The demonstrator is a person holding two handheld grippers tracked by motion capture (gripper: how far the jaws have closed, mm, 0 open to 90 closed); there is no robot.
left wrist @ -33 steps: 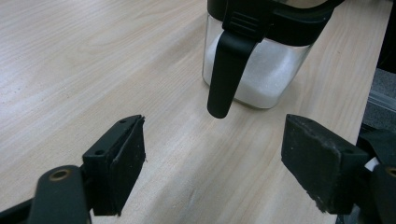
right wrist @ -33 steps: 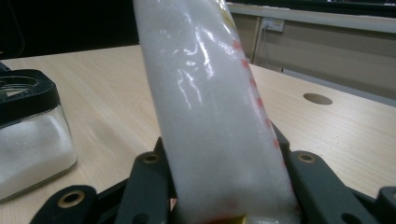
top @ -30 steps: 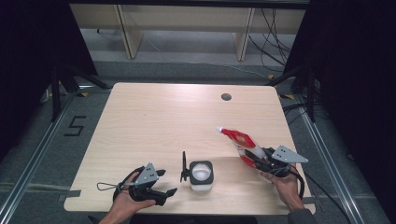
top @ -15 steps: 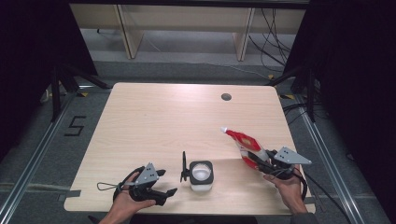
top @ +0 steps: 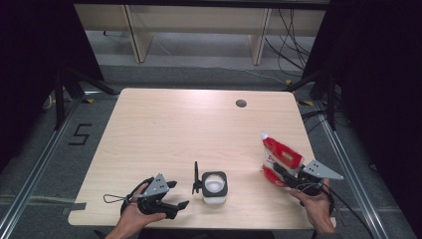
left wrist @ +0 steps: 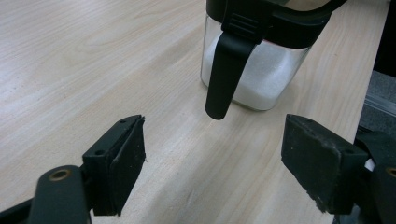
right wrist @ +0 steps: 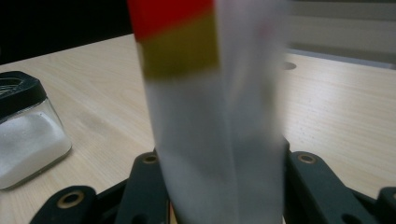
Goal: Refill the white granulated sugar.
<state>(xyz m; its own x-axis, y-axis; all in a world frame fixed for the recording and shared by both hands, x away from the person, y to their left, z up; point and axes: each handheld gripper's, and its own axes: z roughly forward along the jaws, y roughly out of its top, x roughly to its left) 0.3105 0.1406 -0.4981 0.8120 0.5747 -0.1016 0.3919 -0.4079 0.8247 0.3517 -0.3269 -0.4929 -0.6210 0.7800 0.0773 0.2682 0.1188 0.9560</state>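
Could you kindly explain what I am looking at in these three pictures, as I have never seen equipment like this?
A person sits at a wooden table holding a two-jaw tool in each hand. The high view looks down from above; the other two pictures come from cameras riding on each tool. The left gripper is open and empty, pointing at a glass jar of white powder with a black lid and hanging lid flap. The right gripper clamps a red and white bag, raising it upright.

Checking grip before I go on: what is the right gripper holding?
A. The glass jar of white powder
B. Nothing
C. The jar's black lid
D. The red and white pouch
D: the right gripper has its jaws closed on the red and white pouch, as the right gripper view confirms.
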